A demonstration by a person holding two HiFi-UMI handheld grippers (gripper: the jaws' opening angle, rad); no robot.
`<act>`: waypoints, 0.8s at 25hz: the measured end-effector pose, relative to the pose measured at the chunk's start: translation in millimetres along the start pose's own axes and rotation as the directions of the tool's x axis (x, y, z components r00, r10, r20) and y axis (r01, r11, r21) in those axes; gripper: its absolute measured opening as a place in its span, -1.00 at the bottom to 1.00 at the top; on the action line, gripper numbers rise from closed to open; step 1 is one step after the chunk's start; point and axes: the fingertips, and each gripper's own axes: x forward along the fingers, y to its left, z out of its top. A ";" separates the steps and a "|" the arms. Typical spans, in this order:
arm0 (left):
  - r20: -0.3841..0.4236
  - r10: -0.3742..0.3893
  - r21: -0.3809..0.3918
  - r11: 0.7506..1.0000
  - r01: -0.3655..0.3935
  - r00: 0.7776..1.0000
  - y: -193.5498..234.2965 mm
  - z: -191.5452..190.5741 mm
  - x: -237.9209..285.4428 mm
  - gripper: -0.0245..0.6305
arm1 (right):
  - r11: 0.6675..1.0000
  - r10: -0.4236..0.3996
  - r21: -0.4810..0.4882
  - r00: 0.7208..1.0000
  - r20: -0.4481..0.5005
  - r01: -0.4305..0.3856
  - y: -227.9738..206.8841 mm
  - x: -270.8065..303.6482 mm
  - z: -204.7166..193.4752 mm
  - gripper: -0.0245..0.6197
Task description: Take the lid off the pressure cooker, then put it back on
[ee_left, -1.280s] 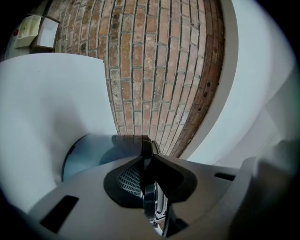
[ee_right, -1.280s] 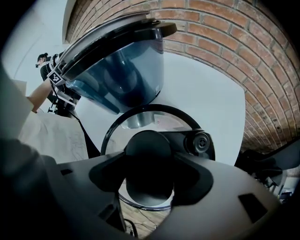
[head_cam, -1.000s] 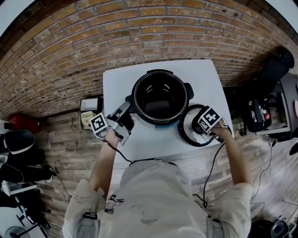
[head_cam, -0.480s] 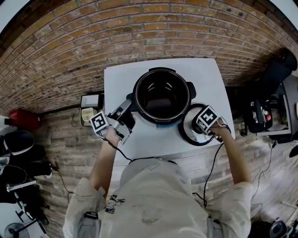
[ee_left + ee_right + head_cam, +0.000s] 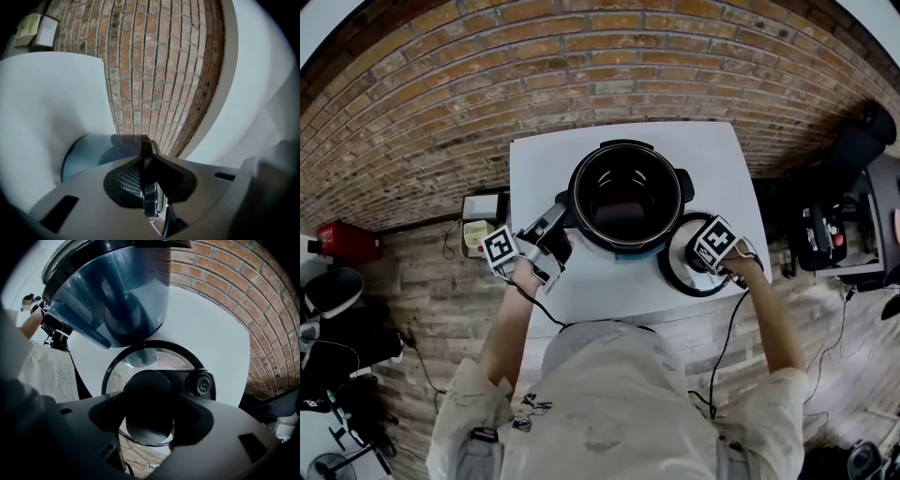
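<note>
**White table on brick: lid off beside the pot**

Brick [image 5: 581, 66] surrounds the white table [image 5: 712, 159]. On the table stands the pressure cooker [image 5: 624, 241], open at the top, its dark inside showing. The lid [image 5: 677, 270] lies flat on the table just right of the cooker, close to the near edge. The right gripper [image 5: 711, 255] points down onto the lid with its jaws closed round the black knob [image 5: 147, 404]. The left gripper [image 5: 558, 223] reaches in level from the left, its jaws narrow and clamped on the cooker's side handle [image 5: 146, 149].
</note>
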 end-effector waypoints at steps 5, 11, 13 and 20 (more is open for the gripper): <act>-0.001 -0.002 -0.004 1.000 0.002 1.000 -0.4 -0.6 0.9 -0.72 | 1.000 0.010 -0.012 1.000 0.005 -0.010 0.2 -0.1 -1.6 0.00; -0.015 0.001 -0.004 1.000 -0.001 1.000 -0.6 -1.0 0.9 -0.72 | 0.999 -0.030 -0.040 0.999 0.020 0.031 -5.3 -7.1 3.5 0.19; -0.019 0.003 -0.004 1.000 -0.003 1.000 -0.4 -1.1 1.0 -0.72 | 0.998 -0.040 -0.051 0.999 0.032 0.042 -7.5 -15.8 5.5 0.21; -0.021 -0.004 -0.007 1.000 0.004 1.000 -0.2 -0.7 0.6 -0.72 | 0.989 -0.124 -0.052 0.972 0.198 0.137 -11.5 -68.3 26.8 0.20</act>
